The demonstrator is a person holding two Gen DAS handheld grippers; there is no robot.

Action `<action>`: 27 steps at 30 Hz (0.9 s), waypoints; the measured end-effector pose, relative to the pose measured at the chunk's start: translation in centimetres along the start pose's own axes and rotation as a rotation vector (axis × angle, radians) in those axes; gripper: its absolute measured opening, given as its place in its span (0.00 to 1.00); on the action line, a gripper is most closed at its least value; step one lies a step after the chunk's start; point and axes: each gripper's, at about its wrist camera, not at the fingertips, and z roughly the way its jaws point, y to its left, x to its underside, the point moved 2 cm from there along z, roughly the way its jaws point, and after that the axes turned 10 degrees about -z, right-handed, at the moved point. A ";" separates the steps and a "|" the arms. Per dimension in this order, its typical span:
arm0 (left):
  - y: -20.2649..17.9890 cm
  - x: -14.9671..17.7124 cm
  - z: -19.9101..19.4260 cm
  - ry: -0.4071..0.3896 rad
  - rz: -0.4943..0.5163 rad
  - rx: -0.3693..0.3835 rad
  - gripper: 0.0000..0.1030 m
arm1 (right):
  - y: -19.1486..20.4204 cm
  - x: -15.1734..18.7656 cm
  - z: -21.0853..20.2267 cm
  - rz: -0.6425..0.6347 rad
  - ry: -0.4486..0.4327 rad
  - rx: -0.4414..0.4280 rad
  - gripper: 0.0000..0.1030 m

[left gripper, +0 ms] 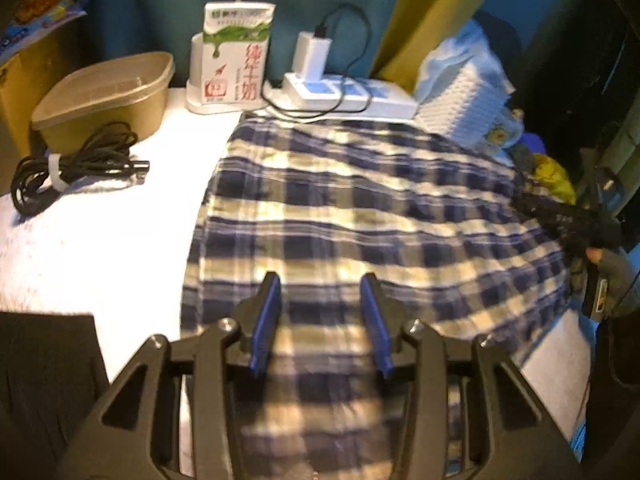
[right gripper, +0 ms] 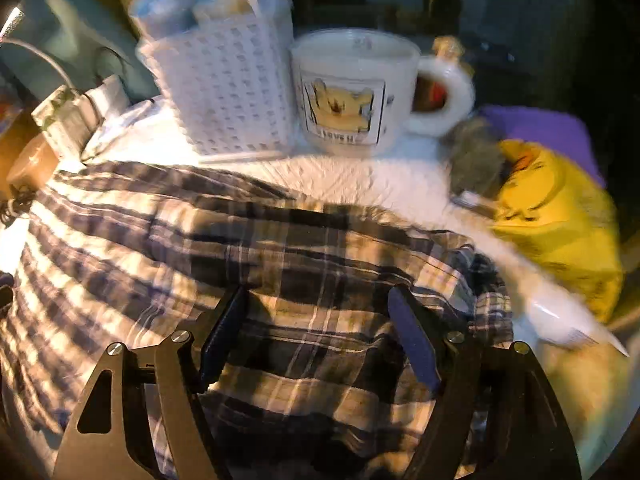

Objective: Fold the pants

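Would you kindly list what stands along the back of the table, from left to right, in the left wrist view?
Brown tub → milk carton → white charger plugged into the power strip → white perforated basket.

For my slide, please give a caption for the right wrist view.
Open right gripper above plaid pants; mug and white basket behind.
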 end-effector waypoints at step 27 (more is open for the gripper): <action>-0.5 -9.2 6.6 0.061 0.079 -0.008 0.41 | 4.8 -6.6 3.2 0.191 0.014 -0.140 0.02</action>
